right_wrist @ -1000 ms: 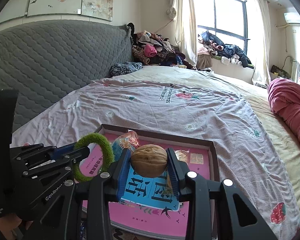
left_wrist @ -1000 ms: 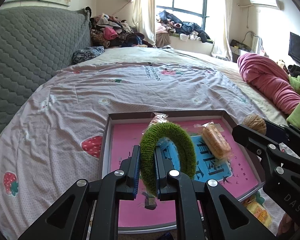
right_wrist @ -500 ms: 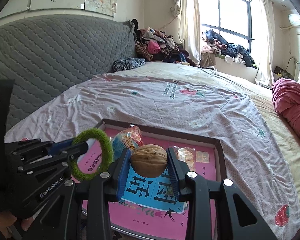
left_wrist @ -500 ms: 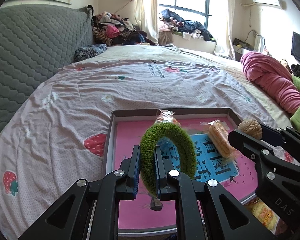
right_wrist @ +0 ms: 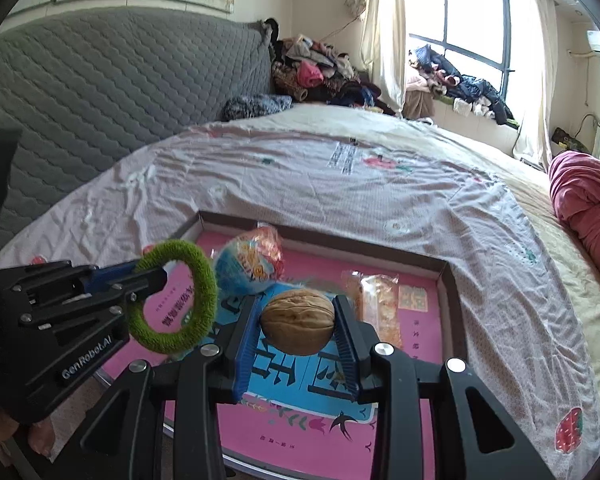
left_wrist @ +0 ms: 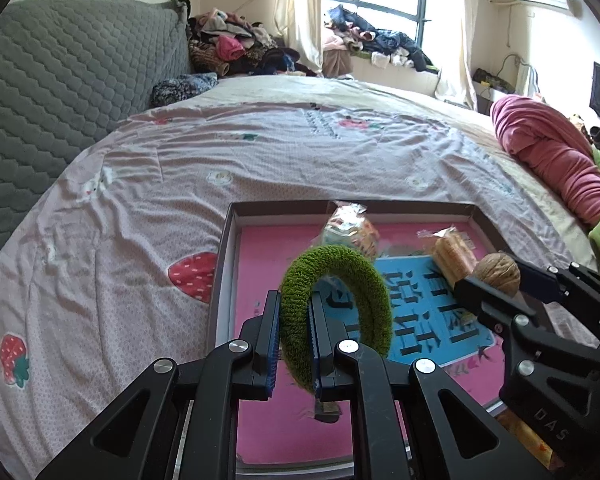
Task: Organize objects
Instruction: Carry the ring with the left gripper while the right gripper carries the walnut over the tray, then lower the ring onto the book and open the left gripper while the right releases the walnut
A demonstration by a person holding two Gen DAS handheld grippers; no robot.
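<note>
My left gripper is shut on a fuzzy green hair tie, held above the near part of a shallow box with a pink and blue printed floor. The hair tie also shows in the right wrist view. My right gripper is shut on a walnut, held over the box's middle; the walnut also shows in the left wrist view. In the box lie a round wrapped snack and a wrapped orange biscuit pack.
The box sits on a bed with a strawberry-print sheet. A grey quilted headboard is at the left. A rolled pink blanket lies at the right. Piled clothes are at the far end by the window.
Both grippers have moved forward over the box with their objects still held. The walnut has come closer to the hair tie.
</note>
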